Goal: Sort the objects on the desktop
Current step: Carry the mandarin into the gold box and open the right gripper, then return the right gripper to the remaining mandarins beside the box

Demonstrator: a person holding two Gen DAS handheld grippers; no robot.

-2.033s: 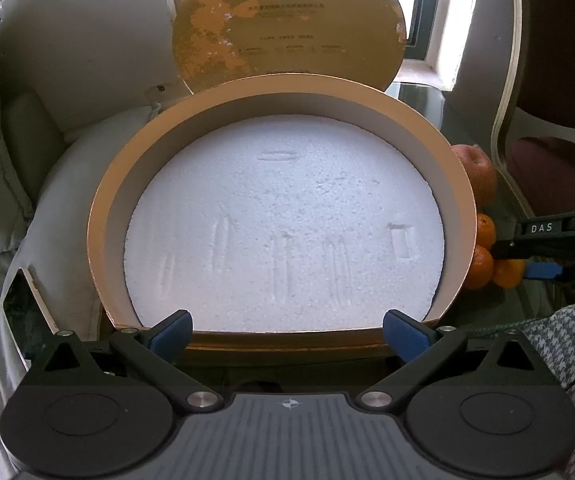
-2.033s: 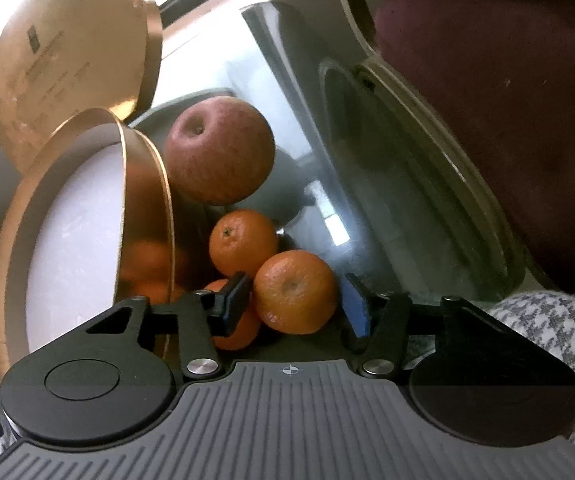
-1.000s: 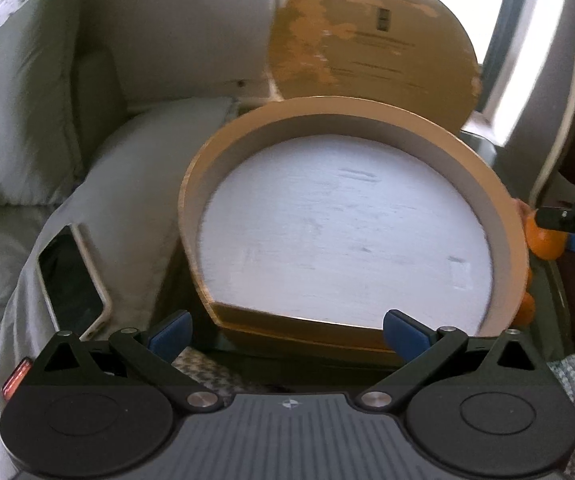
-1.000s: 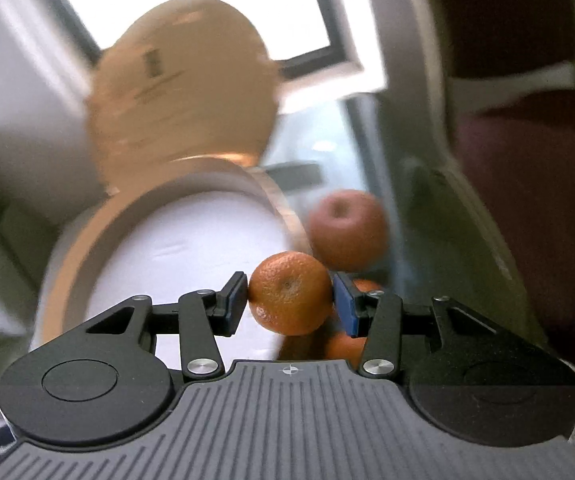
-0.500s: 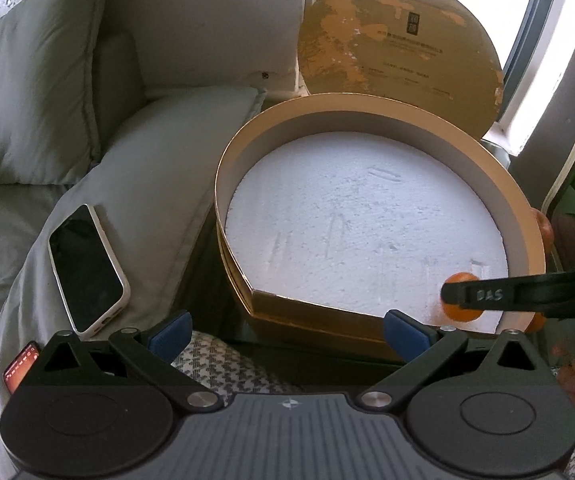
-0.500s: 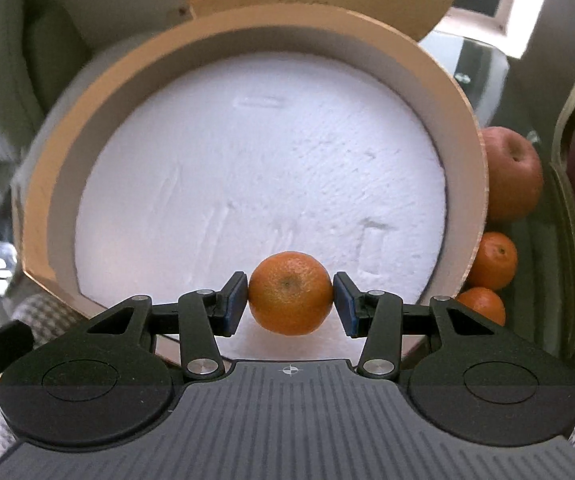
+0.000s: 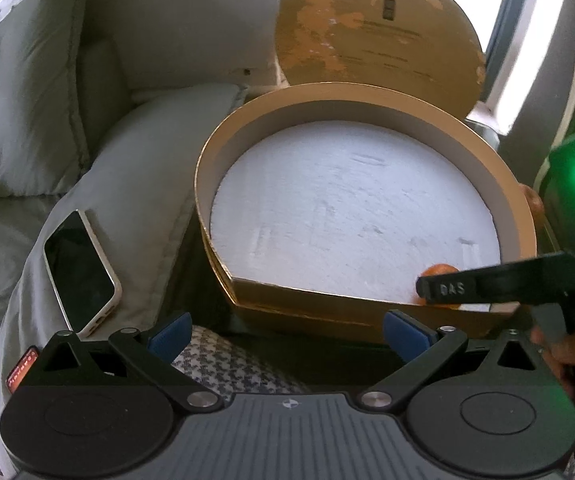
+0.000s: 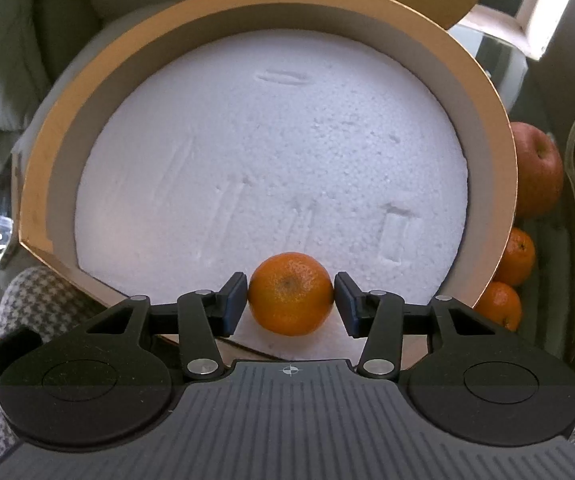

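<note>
Grey cushions (image 7: 119, 184) lay to the left of the round gold box (image 8: 483, 92), and a phone (image 7: 79, 272) rested on one of them. White foam (image 8: 271, 168) lined the box floor. At the near edge of that foam sat a mandarin (image 8: 290, 294), between the fingers of the right gripper (image 8: 290, 300). Its jaws had just been opening a little; the pads stood right at the fruit's sides, and whether they still pressed on it I could not tell. Outside the box's right wall were an apple (image 8: 537, 168) and two more mandarins (image 8: 519, 256). Behind the box leaned its gold lid (image 7: 379, 40). The left gripper (image 7: 287, 336) hung before the box's near wall, jaws spread wide, holding nothing.
</note>
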